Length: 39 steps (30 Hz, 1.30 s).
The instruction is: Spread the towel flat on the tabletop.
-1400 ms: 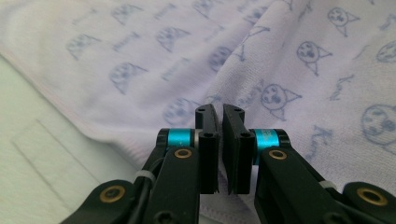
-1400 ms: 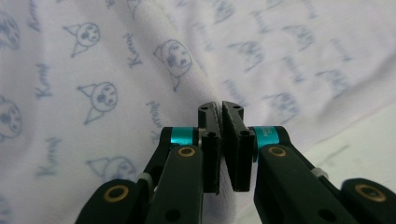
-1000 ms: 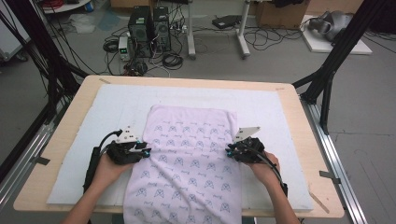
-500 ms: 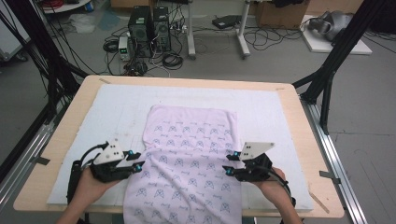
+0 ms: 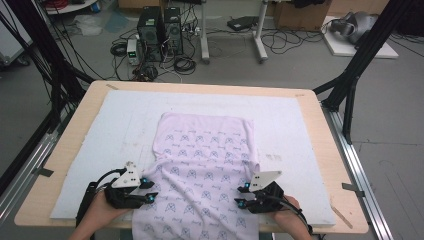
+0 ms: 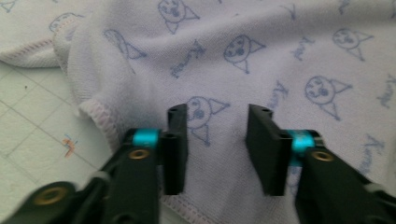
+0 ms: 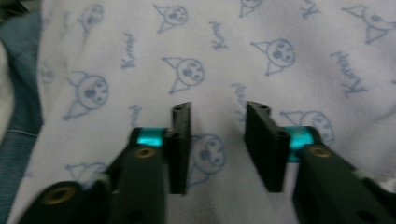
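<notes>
Room: grey floor beyond the table, with black computer towers [image 5: 160, 27] and tangled cables.
Table: pale wooden table [image 5: 320, 125] under a white padded mat [image 5: 115, 130].
Cloth: pale lilac knit garment printed with blue cartoon faces [image 5: 205, 165], flat on the mat at mid-table, its near end hanging over the table's near edge.
My left tongs [image 5: 149, 191]: at the cloth's left hem near the near edge; the jaws have just been closing, a clear gap remains between them, cloth lies beneath, nothing pinched.
My right tongs [image 5: 240, 196]: at the cloth's right side, level with the left; the jaws have just been closing, part open over the printed cloth, nothing gripped.
Hem: white stitched edge [image 6: 100, 119] just left of my left tongs.
</notes>
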Each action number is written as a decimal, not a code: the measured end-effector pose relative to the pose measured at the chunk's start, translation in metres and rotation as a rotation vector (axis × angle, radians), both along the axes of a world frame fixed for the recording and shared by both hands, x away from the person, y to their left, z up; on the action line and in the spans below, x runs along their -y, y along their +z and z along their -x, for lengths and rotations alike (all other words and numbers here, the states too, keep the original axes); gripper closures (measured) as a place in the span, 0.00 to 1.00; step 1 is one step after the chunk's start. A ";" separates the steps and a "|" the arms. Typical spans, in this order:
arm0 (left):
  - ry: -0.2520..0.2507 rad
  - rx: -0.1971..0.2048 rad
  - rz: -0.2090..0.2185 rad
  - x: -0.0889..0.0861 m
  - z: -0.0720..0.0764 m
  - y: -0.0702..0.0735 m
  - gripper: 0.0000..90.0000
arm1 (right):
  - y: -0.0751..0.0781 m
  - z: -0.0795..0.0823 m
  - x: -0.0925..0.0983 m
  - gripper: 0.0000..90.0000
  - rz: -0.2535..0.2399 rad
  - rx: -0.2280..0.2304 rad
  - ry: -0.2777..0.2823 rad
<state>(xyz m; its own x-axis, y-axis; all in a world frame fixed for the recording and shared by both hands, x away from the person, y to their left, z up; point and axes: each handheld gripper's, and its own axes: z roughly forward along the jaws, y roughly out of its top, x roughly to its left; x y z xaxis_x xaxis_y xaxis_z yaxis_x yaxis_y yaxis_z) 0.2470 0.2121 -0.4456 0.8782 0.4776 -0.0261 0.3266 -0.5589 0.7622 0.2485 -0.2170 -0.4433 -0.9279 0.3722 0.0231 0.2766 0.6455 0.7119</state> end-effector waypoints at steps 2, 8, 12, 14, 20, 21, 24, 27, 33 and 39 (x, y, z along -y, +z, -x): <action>0.003 0.006 0.004 0.001 0.002 0.000 0.95 | -0.001 0.000 0.001 0.91 -0.022 -0.007 0.010; -0.008 0.037 0.016 0.002 0.027 0.009 0.97 | 0.007 0.014 0.006 0.98 -0.044 0.002 0.055; -0.051 0.037 0.034 -0.005 0.057 0.026 0.96 | 0.031 0.040 0.021 0.97 -0.086 -0.017 0.175; -0.044 0.048 0.028 -0.006 0.065 0.033 0.82 | 0.043 0.053 0.022 0.79 -0.110 -0.017 0.225; -0.037 0.072 0.005 0.003 0.048 0.030 0.67 | 0.040 0.038 0.008 0.68 -0.035 0.033 0.143; -0.037 0.073 0.004 0.005 0.043 0.026 0.68 | 0.035 0.033 0.005 0.67 -0.027 0.027 0.137; -0.027 0.048 -0.013 0.010 0.030 0.011 0.69 | 0.023 0.026 0.000 0.67 0.000 0.024 0.122; -0.053 0.046 -0.029 0.011 0.029 0.001 0.83 | 0.012 0.025 -0.002 0.71 0.053 0.019 0.114; -0.020 0.077 -0.034 0.003 0.042 0.002 1.00 | 0.003 0.031 0.005 0.96 0.027 0.004 0.125; 0.009 0.070 -0.011 -0.010 0.055 0.007 0.95 | 0.012 0.033 0.014 0.87 -0.037 -0.030 0.136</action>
<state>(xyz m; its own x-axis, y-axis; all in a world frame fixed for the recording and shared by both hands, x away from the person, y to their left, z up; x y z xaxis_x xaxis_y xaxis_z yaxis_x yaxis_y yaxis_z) 0.1924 0.2221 -0.4382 0.8732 0.4856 0.0411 0.2776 -0.5649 0.7770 0.2157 -0.2313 -0.4310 -0.9683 0.2417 0.0632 0.2102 0.6516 0.7288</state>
